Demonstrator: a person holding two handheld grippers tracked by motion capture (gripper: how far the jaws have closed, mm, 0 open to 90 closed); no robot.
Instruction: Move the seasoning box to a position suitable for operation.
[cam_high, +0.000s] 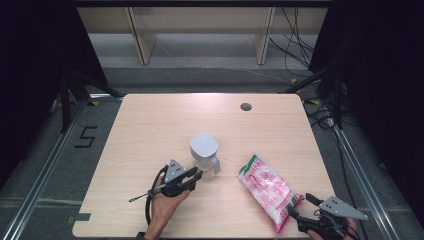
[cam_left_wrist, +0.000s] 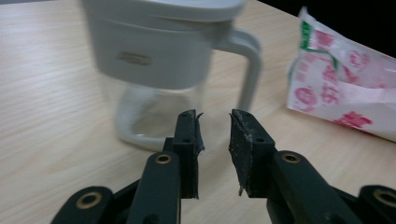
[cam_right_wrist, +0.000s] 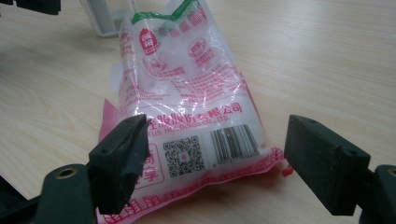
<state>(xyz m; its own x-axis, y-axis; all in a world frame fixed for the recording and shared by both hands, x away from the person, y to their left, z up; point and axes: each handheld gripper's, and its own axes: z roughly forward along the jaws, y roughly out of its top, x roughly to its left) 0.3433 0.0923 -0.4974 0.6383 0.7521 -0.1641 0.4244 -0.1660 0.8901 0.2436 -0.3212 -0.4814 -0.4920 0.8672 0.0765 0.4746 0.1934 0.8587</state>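
Observation:
A jug (cam_high: 204, 150) with a white lid, clear lower body and side handle stands upright near the middle of the table. My left gripper (cam_high: 196, 176) sits just in front of it, jaws a little apart with nothing between them; in the left gripper view the jug (cam_left_wrist: 163, 56) is close ahead of that gripper (cam_left_wrist: 215, 135). A clear bag with pink print (cam_high: 267, 190) lies flat at the right. My right gripper (cam_high: 300, 206) stands wide open at its near end. In the right gripper view the bag (cam_right_wrist: 187, 93) lies between and beyond the jaws, untouched.
The wooden table (cam_high: 150, 125) has a round cable hole (cam_high: 245, 106) at the back right. Cables (cam_high: 300, 50) and wooden frame legs (cam_high: 140, 40) lie on the floor beyond it. The bag also shows to the right of the jug (cam_left_wrist: 345, 88).

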